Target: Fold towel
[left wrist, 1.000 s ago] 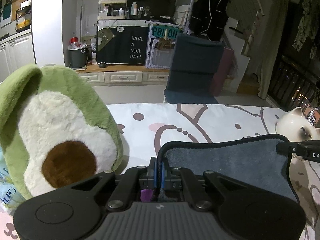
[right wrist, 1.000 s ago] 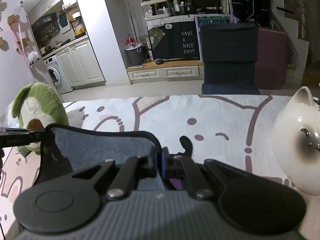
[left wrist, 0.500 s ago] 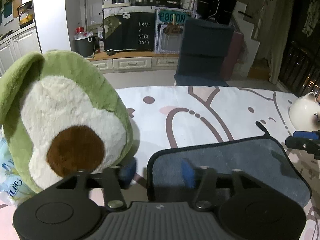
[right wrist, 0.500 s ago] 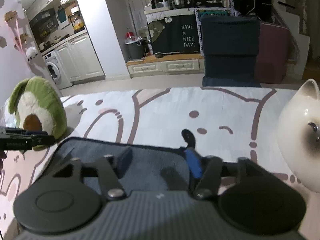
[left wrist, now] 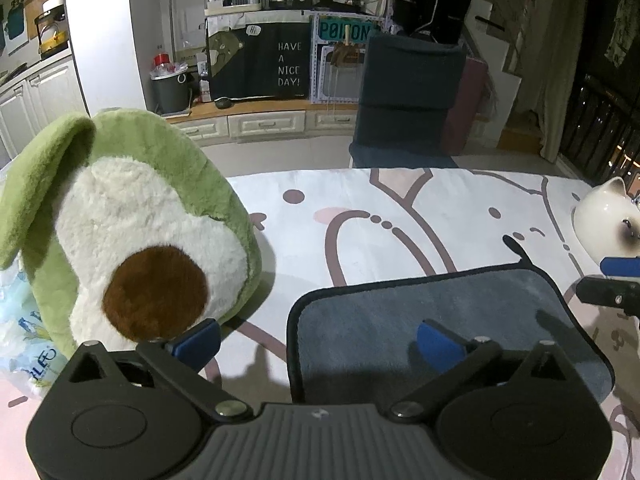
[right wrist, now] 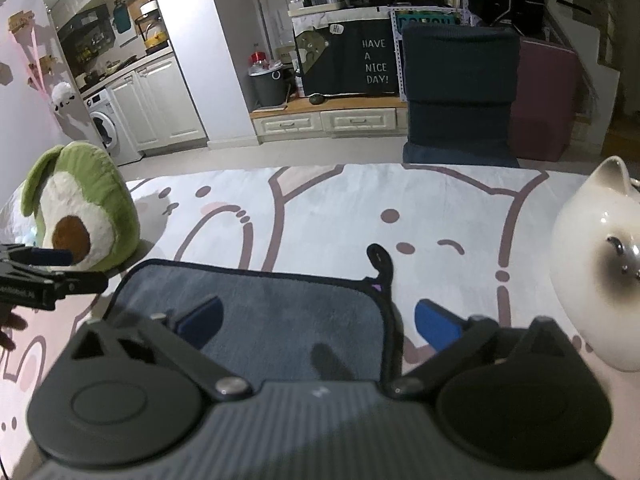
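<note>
The grey towel (left wrist: 420, 320) lies flat on the patterned cloth (left wrist: 400, 208), between the avocado plush (left wrist: 132, 224) and the white cat (right wrist: 596, 264). The left gripper (left wrist: 318, 340) and the right gripper (right wrist: 318, 320) both hang over the towel's near corners, jaws spread wide, gripping nothing.

Readable text, listed by carrier:

1. Black cloth panel (left wrist: 260, 62) in front of the shelf unit, far side of the room: white capitals "HAVE A NICE DAY!", stacked in four lines; readable in both wrist views.
2. Teal sign (left wrist: 345, 32) just right of the panel: "POISON", partly covered by a clip; only its top edge shows in the right wrist view.
3. Plastic pack (left wrist: 28, 344) beside the avocado plush: partial blue letters, "LFE" or similar, not fully legible.
</note>
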Available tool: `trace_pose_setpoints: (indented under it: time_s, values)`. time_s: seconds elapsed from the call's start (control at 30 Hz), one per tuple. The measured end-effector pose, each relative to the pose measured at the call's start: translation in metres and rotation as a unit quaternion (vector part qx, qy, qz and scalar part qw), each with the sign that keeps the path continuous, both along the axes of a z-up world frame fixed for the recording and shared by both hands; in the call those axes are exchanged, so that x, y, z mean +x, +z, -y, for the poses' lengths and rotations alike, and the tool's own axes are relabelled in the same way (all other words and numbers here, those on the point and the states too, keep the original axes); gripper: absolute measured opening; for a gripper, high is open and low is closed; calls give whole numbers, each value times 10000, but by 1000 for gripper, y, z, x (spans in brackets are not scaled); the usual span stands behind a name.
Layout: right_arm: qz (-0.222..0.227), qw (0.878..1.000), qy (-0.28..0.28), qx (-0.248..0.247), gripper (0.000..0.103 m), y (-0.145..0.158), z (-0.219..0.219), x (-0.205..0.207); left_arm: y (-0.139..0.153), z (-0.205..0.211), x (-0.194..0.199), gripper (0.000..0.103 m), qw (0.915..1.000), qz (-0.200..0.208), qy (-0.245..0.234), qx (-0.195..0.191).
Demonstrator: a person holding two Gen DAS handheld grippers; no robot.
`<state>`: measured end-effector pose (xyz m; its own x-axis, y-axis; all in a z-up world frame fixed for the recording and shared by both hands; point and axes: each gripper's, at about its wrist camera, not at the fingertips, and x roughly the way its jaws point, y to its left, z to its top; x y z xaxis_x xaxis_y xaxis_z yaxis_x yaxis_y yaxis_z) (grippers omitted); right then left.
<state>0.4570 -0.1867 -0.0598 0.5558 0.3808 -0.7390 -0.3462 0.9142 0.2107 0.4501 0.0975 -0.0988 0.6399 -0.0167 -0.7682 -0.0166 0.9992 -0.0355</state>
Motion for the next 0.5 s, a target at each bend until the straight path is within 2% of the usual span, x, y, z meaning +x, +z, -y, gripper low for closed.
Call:
trace_pose_setpoints:
  time_s: [0.5]
  values:
    - [-32,9999,-116,-71,103,15,-2,-15,22,8,-20,103,9999,29,97,11]
